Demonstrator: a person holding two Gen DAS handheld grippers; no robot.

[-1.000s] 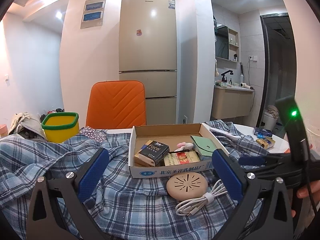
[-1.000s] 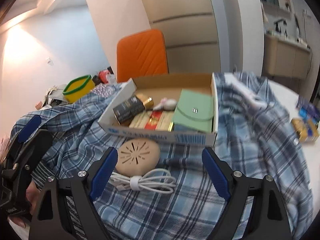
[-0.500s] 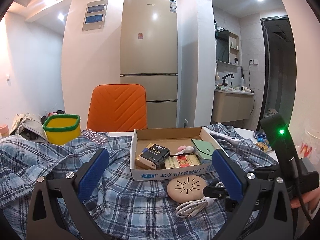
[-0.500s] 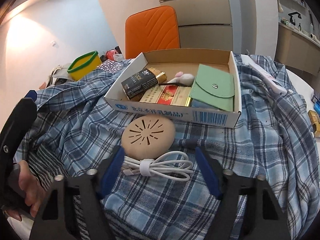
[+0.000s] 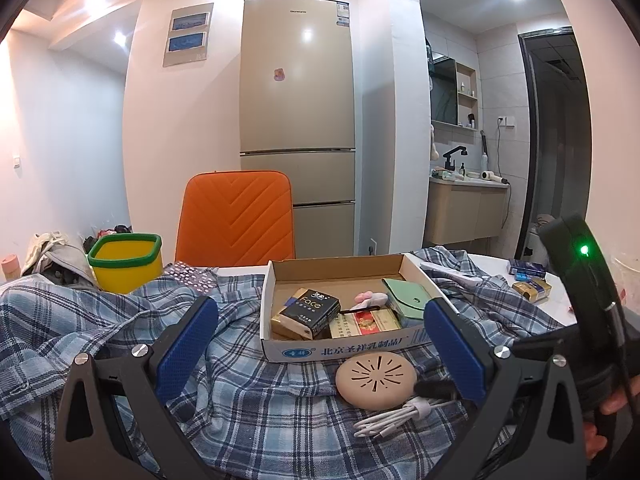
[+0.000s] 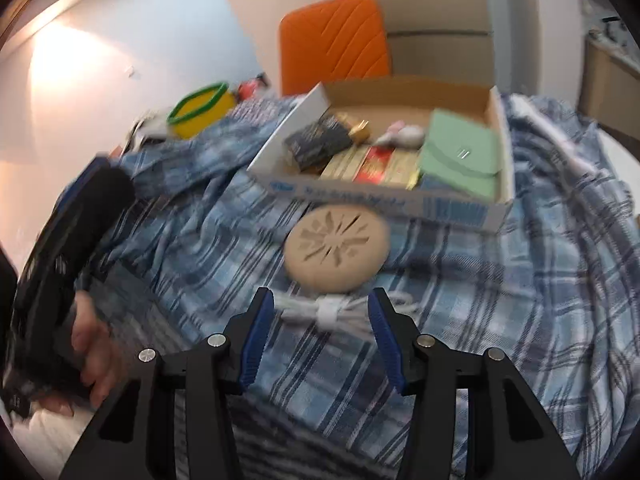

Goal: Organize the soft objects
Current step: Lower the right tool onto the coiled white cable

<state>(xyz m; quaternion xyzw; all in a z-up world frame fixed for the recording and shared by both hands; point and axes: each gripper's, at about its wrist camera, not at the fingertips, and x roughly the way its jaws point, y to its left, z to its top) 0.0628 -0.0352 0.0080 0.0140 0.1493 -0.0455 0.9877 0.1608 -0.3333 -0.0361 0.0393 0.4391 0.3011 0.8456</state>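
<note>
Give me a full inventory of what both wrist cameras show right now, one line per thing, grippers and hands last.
plaid shirt: one, blue, spread over the table
cardboard box: one, white outside, open, on the shirt
tissue pack: one, black, in the box at left
flat packets: red and gold, count unclear, in the box at front
small soft toy: one, pink and white, in the box
pouch: one, green, in the box at right
round disc: one, beige, slotted, in front of the box
coiled cable: one, white, in front of the disc
bin: one, yellow, green rim, far left
chair: one, orange, behind the table
fridge: one, beige, at the wall
left gripper: open
right gripper: closing, either side of the cable
hand: one, on the left gripper's handle
</note>
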